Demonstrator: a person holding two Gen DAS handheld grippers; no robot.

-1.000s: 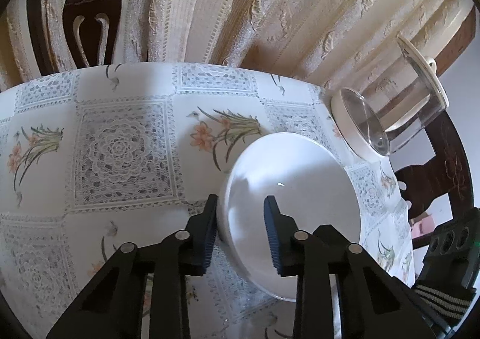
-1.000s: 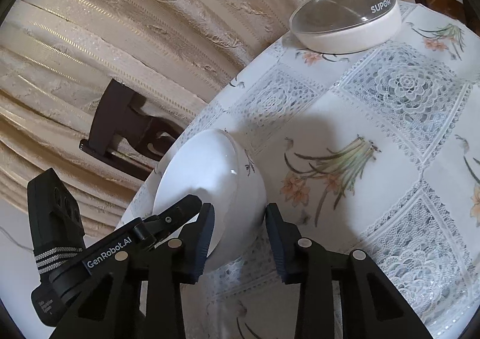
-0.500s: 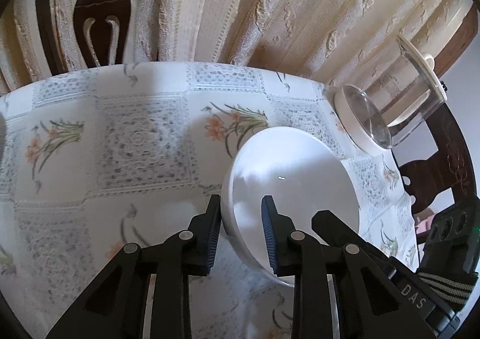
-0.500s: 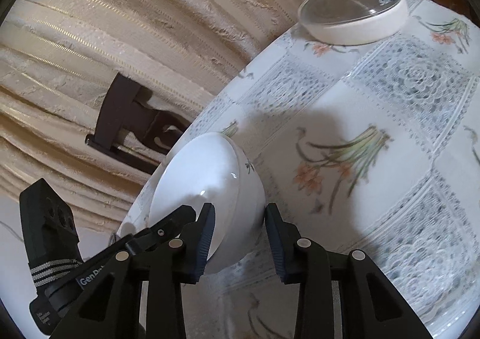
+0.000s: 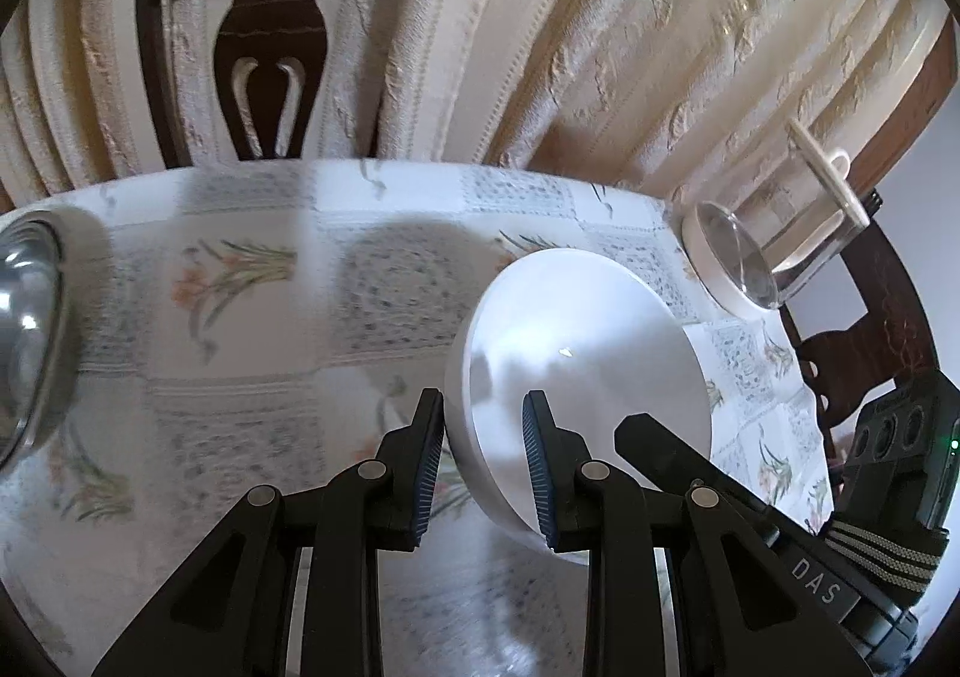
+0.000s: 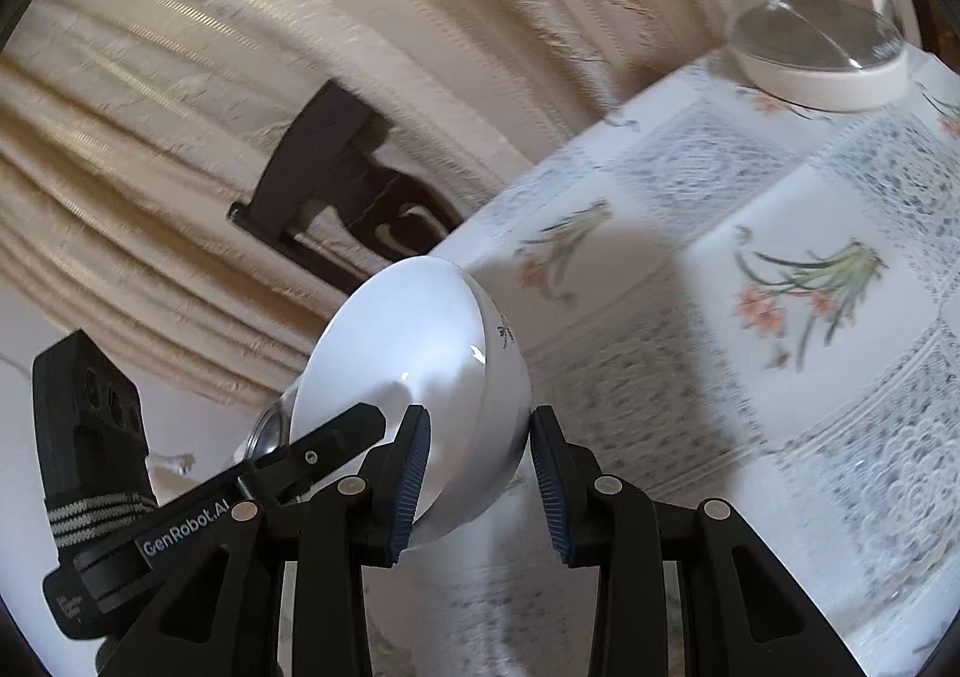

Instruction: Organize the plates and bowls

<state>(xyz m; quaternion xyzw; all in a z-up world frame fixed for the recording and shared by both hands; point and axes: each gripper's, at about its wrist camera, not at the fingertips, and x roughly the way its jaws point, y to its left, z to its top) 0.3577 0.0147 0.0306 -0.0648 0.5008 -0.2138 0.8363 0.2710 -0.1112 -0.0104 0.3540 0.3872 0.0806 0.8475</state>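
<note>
Behind everything we see cream curtains (image 5: 630, 17) hanging in heavy folds, with a dark wooden chair (image 5: 270, 35) standing between them and the round surface (image 5: 240, 329), which is covered in a white cloth patterned with lace squares and orange flowers. On the far right side of that cloth, from our left wrist view, sits a glass kettle (image 5: 774, 245) on a white base, well apart from our grippers; in the right wrist view the same kettle (image 6: 822, 53) shows at the upper right. At the left edge of the left wrist view a shiny metal bowl (image 5: 24, 329) stands on the cloth, only partly in frame. We hold the white bowl (image 5: 576, 371) up off the cloth, tilted on its side, between both tools. Our left gripper (image 5: 483, 470) has its jaws narrowly parted and closed on the bowl's rim, one finger outside the wall and one inside. Seen from the right wrist, the white bowl (image 6: 414, 407) carries a small dark motif on its outer wall, and our right gripper (image 6: 474, 485) has its jaws set around the opposite rim, the left finger inside against the wall; we cannot tell whether the right finger touches the outside or stands just off it. Each view shows the other tool's black finger reaching into the bowl.
</note>
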